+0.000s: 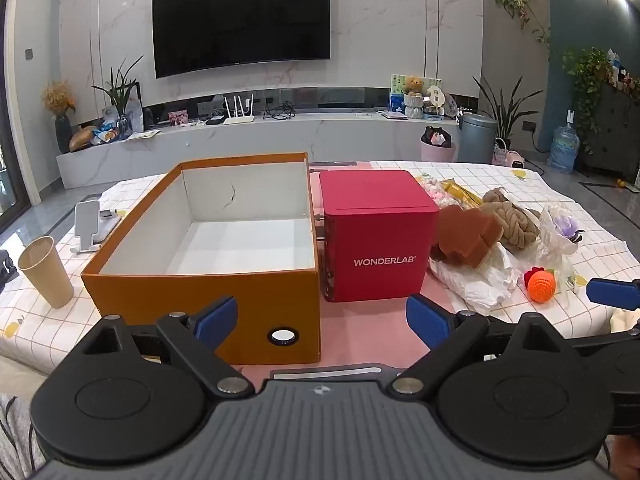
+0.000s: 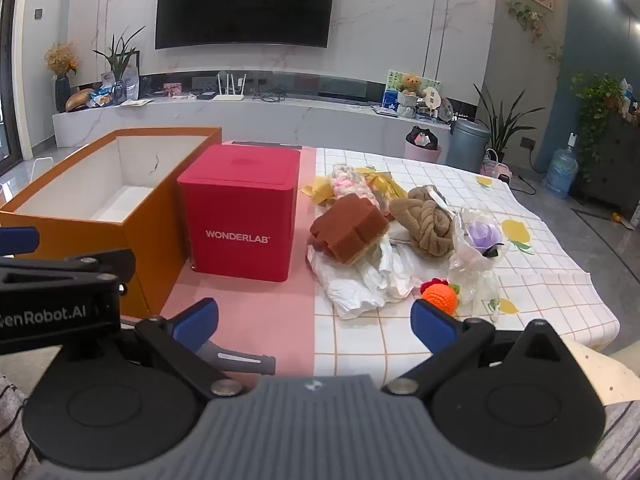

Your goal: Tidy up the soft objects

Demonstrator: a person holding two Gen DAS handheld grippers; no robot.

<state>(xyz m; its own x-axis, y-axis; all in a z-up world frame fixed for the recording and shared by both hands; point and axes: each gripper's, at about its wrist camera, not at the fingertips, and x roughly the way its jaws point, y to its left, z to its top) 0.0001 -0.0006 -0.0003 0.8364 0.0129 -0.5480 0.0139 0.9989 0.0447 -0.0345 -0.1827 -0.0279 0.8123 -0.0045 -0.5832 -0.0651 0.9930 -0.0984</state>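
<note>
An open orange box (image 1: pixel 208 284) (image 2: pixel 120 222) with a white, bare inside stands on the table's left. Beside it sits a red cube box (image 1: pixel 380 236) (image 2: pixel 244 216). To its right lies a pile of soft things: a brown sponge block (image 1: pixel 468 236) (image 2: pixel 350 228), a tan knotted plush (image 1: pixel 514 222) (image 2: pixel 428 220), an orange crocheted ball (image 1: pixel 541 285) (image 2: pixel 440 300), a purple flower in clear wrap (image 1: pixel 562 226) (image 2: pixel 482 236) and crumpled white paper (image 1: pixel 480 284) (image 2: pixel 360 280). My left gripper (image 1: pixel 322 322) stands open before the orange box. My right gripper (image 2: pixel 316 320) is open near the table's front, with nothing between its fingers.
A paper cup (image 1: pixel 44 270) and a white phone stand (image 1: pixel 88 226) sit left of the orange box. A pink-and-white fluffy item (image 2: pixel 350 178) and yellow wrappers (image 2: pixel 380 180) lie behind the pile. A grey handle (image 2: pixel 240 358) lies on the pink mat (image 2: pixel 256 312).
</note>
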